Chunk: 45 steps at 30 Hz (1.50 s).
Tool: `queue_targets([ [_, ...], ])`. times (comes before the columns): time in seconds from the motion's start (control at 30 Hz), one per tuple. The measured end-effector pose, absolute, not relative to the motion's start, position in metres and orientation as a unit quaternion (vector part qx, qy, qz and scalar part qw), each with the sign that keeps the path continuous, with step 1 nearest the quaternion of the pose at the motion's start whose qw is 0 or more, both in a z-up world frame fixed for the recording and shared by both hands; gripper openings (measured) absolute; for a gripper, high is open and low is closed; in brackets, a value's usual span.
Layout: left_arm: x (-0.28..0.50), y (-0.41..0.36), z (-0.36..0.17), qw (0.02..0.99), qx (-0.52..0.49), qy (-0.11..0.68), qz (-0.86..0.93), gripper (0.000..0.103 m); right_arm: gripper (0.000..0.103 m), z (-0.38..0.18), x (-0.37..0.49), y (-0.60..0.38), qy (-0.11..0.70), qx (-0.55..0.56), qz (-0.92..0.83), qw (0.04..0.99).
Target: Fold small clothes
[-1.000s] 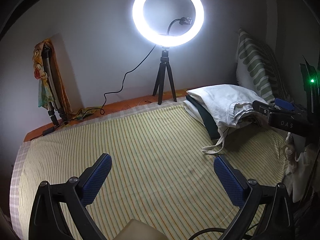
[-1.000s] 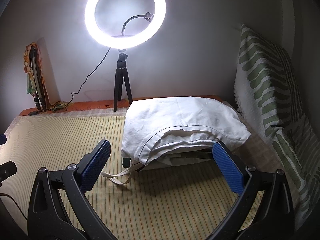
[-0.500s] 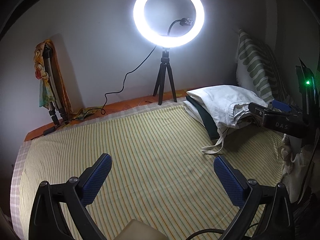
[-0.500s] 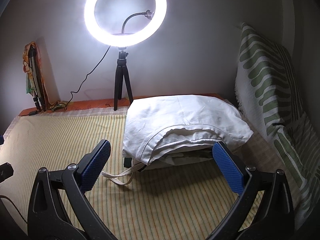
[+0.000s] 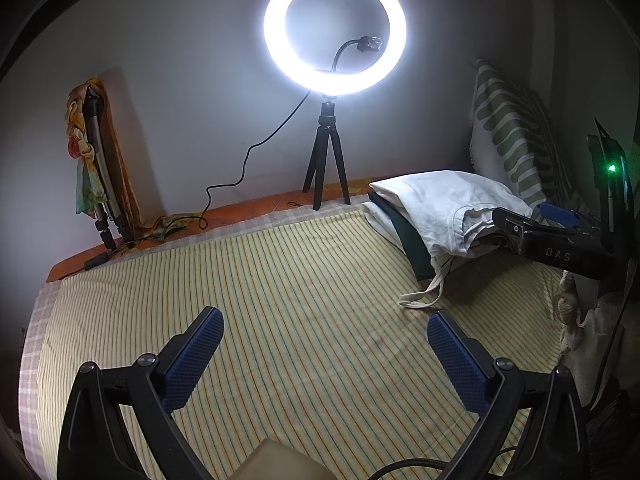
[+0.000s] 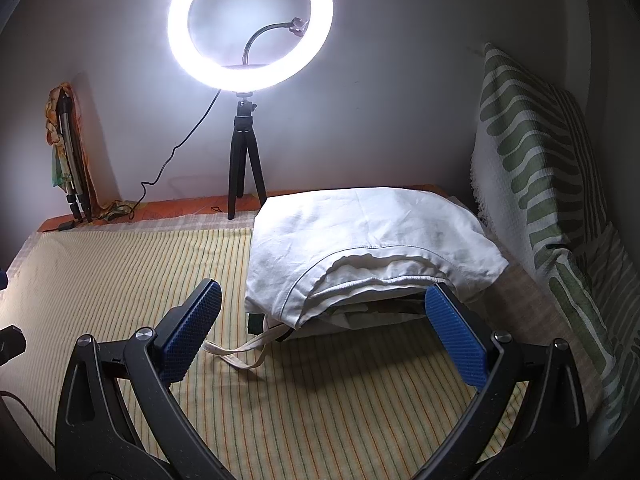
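A pile of clothes lies at the far right of the striped bed sheet [image 5: 280,300]. A white garment [image 6: 368,236] tops it, with a drawstring [image 6: 240,354] trailing onto the sheet and darker cloth underneath. The pile also shows in the left wrist view [image 5: 444,208]. My right gripper [image 6: 324,328] is open and empty, its fingers just short of the pile's near edge. It also shows in the left wrist view [image 5: 536,228]. My left gripper [image 5: 324,352] is open and empty over the bare sheet, left of the pile.
A lit ring light on a small black tripod [image 5: 326,164] stands at the back edge, its cable [image 5: 240,172] trailing left. A green-patterned pillow [image 6: 540,168] leans on the right wall. Folded tripods and cloth [image 5: 96,160] lean in the back left corner.
My right gripper has moved slightly closer to the pile. My left gripper has barely moved. Both stay open.
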State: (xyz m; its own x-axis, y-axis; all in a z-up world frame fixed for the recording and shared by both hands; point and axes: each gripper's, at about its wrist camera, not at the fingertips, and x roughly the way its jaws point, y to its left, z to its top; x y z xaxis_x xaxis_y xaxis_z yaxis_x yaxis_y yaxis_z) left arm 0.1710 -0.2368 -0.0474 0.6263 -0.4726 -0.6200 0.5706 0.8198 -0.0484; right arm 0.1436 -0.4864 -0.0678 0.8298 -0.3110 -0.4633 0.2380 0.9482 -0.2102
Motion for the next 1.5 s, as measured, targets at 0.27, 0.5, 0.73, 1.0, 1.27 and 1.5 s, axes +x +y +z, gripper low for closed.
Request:
queue_targets([
  [0.27, 0.1708, -0.2366, -0.0471, 0.899, 0.076, 0.320, -0.290, 0.103, 0.103, -0.0692, 0.1434, -0.4858, 0.255, -0.072, -0.145, 0.953],
  [0.5, 0.1709, -0.2376, -0.0464, 0.898, 0.075, 0.322, -0.291, 0.103, 0.103, -0.0718, 0.1433, -0.4855, 0.255, -0.071, -0.144, 0.954],
  [0.73, 0.1704, -0.2387, -0.0465, 0.897, 0.075, 0.323, -0.292, 0.103, 0.103, -0.0735, 0.1433, -0.4857, 0.256, -0.069, -0.142, 0.954],
  [1.0, 0.1708, -0.2385, -0.0462, 0.898, 0.075, 0.321, -0.292, 0.103, 0.103, -0.0731, 0.1431, -0.4858, 0.257, -0.068, -0.143, 0.953],
  [1.27, 0.1711, -0.2385, -0.0452, 0.898, 0.073, 0.320, -0.292, 0.103, 0.103, -0.0729, 0.1436, -0.4860, 0.257, -0.069, -0.142, 0.953],
  [1.5, 0.1716, -0.2393, -0.0454, 0.896, 0.069, 0.325, -0.296, 0.103, 0.103, -0.0726, 0.1439, -0.4864, 0.257, -0.068, -0.141, 0.954],
])
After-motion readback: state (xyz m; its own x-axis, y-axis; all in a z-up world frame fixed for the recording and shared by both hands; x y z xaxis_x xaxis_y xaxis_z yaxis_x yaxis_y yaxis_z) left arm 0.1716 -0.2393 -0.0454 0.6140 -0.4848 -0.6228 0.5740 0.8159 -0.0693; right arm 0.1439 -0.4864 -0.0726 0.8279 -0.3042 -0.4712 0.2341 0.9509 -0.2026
